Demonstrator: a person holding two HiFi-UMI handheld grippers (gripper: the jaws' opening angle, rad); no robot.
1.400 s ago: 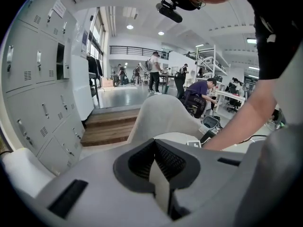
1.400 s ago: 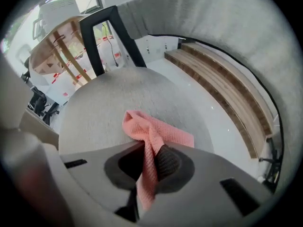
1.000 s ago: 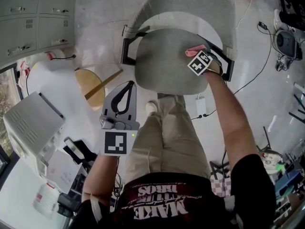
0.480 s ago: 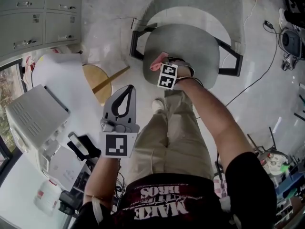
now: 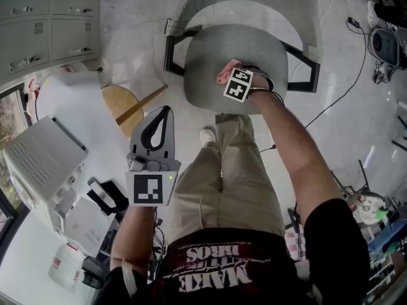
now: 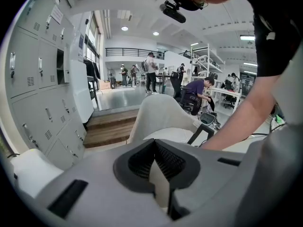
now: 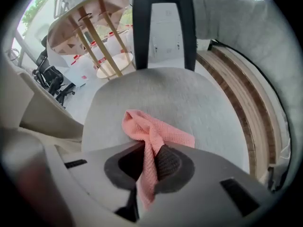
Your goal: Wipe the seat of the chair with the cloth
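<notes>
The pink cloth is clamped between the jaws of the right gripper. Its bunched end is spread on the grey seat of the chair just ahead of the jaw tips, near the seat's middle, between its front and back edges. The left gripper is held well apart from the chair, above the floor. Its jaws are pressed together with nothing between them.

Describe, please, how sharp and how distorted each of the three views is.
Head view: sharp and evenly lit, mild bowing at the edges. Left gripper view: strong fisheye, the lockers curve, ceiling lights clipped white. Right gripper view: black vignette, the cloth crisp, near housing of the right claw soft.
</notes>
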